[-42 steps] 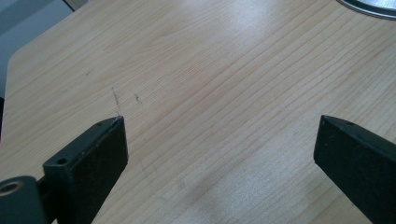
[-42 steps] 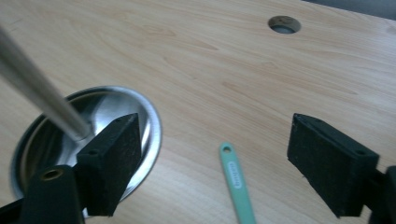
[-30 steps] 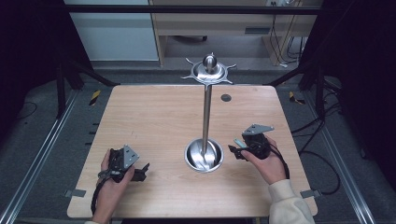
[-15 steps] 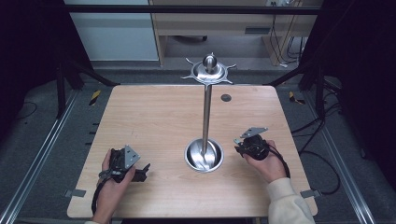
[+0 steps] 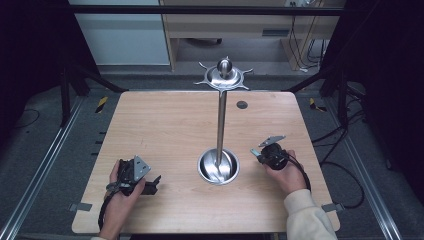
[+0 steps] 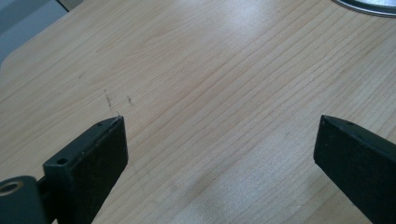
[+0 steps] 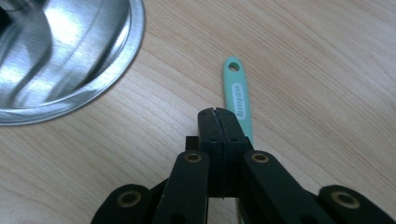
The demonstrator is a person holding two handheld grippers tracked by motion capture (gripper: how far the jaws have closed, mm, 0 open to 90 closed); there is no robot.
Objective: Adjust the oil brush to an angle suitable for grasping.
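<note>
From above we see the wooden table point(image 5: 165, 125), dark floor around it, the metal stand point(image 5: 219, 167) between both grippers. Our left gripper point(image 6: 219, 154) is wide open over bare wood. Our right gripper point(image 7: 218, 122) has just closed with nothing between the jaws, above the mint handle point(image 7: 237, 100) lying near the stand's base.

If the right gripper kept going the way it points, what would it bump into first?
Probably nothing soon: the shut right gripper points past the mint-green handle beneath it, over bare table, passing beside the steel base.

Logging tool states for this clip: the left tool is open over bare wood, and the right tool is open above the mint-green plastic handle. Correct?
Not quite. The right tool is shut, jaws pressed together above the mint-green plastic handle, as the right gripper view shows. The left tool is indeed open over the bare wooden table.
</note>
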